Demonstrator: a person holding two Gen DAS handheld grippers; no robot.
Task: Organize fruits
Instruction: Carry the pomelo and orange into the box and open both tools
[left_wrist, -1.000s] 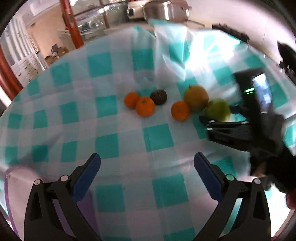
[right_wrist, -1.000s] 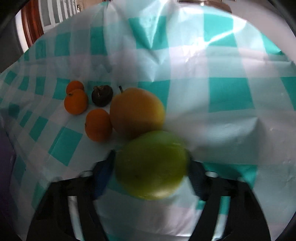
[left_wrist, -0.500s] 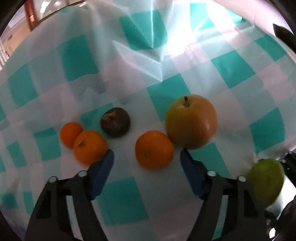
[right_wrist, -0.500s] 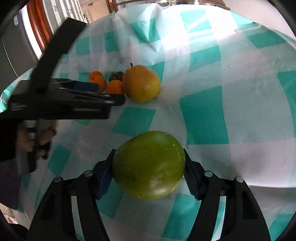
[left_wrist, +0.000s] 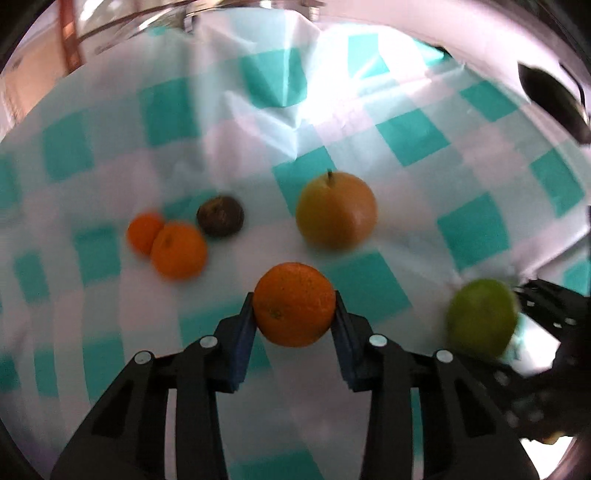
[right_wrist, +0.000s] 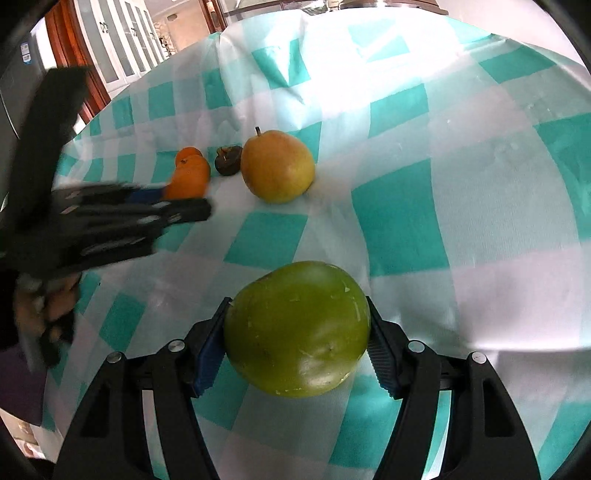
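Note:
My left gripper (left_wrist: 294, 314) is shut on an orange (left_wrist: 294, 303) just above the checked cloth. Beyond it lie a yellow-brown pear (left_wrist: 337, 209), a dark brown fruit (left_wrist: 220, 215) and two more oranges (left_wrist: 179, 250) at the left. My right gripper (right_wrist: 297, 338) is shut on a green apple (right_wrist: 297, 328) and holds it over the cloth; the apple also shows at the right of the left wrist view (left_wrist: 482, 318). In the right wrist view the left gripper (right_wrist: 173, 201) holds its orange (right_wrist: 188, 176) next to the pear (right_wrist: 277, 166).
The teal and white checked tablecloth (left_wrist: 399, 140) covers the table, creased at the back. A metal pot rim (left_wrist: 240, 5) stands behind it. White cabinets and a wooden door frame (right_wrist: 70, 48) show at the far left.
My left gripper moved in and shut on the middle orange, lifting it slightly toward me. My right gripper drew back from the pear with the green apple in it.

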